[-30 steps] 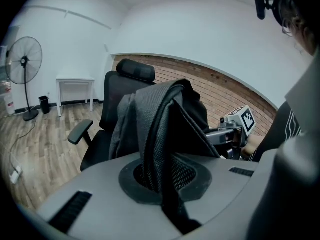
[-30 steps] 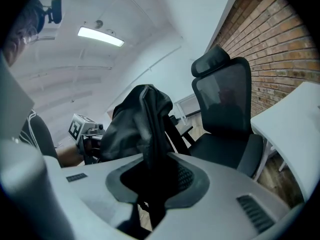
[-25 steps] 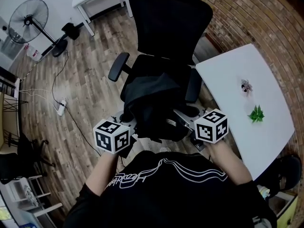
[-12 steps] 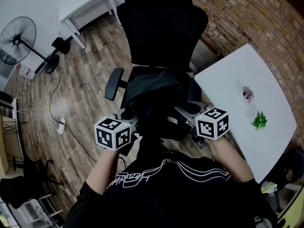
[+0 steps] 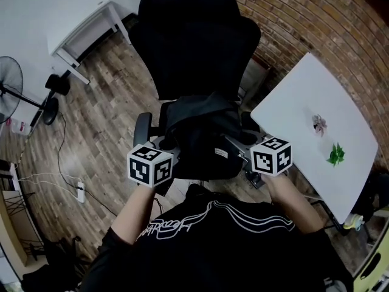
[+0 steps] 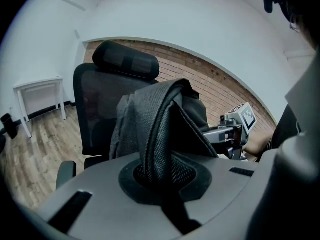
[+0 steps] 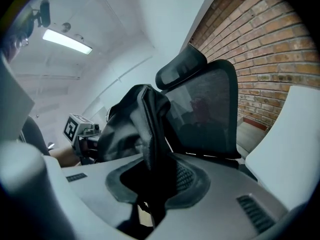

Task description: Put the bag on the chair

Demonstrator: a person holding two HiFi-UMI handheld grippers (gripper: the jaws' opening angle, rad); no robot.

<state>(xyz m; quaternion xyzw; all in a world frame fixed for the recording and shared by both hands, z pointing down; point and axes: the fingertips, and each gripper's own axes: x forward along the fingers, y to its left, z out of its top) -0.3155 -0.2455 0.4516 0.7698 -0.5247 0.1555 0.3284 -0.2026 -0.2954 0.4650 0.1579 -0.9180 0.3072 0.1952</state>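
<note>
Since a second ago, you have been closing in on the chair: it is now filling the upper middle of the head view, and the standing fan (image 5: 12,84) is sliding off to the left edge. The black bag (image 5: 203,142) is hanging between your two grippers, over the front of the office chair (image 5: 194,35) and hiding its seat; whether it is touching the seat cannot be told. Your left gripper (image 5: 165,146) is clamping tight on the bag's mesh-backed strap, which is rising straight out of its jaws in the left gripper view. Your right gripper (image 5: 236,143) is pinching a thicker fold of the bag's other side. The chair's left armrest (image 5: 143,126) is showing just beside the left gripper. A white table (image 5: 304,132) is standing to your right, against the brick wall (image 5: 304,17).
</note>
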